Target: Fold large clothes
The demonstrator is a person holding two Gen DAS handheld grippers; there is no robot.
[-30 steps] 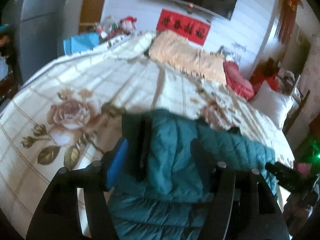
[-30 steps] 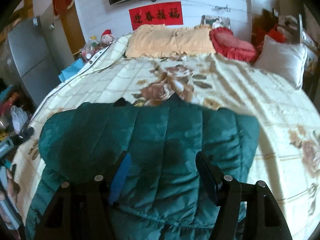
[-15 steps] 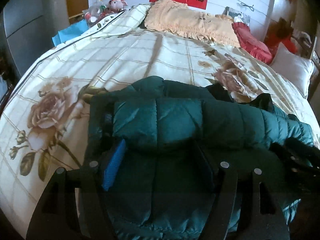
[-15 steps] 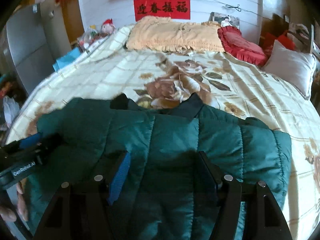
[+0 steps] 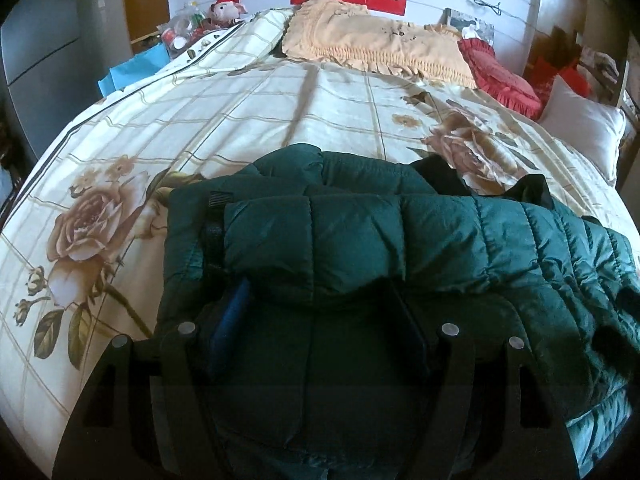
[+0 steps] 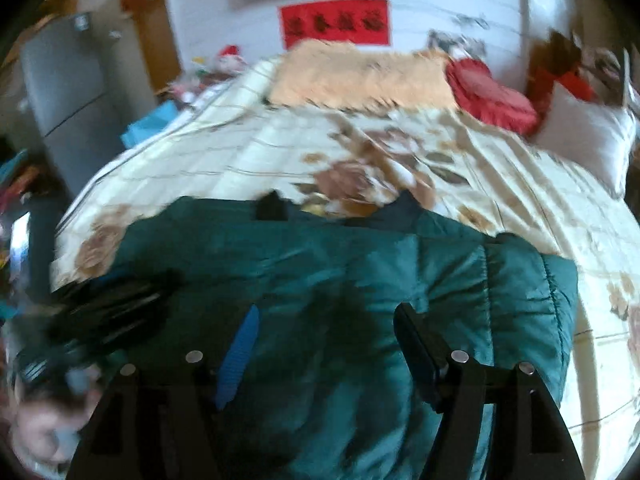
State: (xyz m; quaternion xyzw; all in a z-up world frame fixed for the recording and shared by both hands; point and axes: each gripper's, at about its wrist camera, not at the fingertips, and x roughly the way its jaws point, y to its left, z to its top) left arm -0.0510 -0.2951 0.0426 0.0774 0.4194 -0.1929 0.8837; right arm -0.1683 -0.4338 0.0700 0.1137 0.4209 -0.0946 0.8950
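A dark green quilted puffer jacket (image 5: 400, 240) lies folded on the floral bedspread (image 5: 240, 120), a puffy fold across its near part. My left gripper (image 5: 320, 316) is open over the jacket's near left part, its fingertips partly tucked under the fold. In the right wrist view, which is blurred, the jacket (image 6: 340, 272) lies wide below my right gripper (image 6: 326, 344), which is open just above it. The left gripper (image 6: 108, 312) shows as a dark blur at the jacket's left edge.
A peach fringed pillow (image 5: 372, 48), a red cushion (image 5: 500, 76) and a white pillow (image 5: 580, 136) lie at the head of the bed. A blue bag (image 5: 136, 68) and toys (image 5: 228, 4) sit at the far left, beside a grey cabinet (image 6: 68, 92).
The folded jacket has come down flat on the bed. Both open grippers have pulled back toward me; the right view has swung and blurred.
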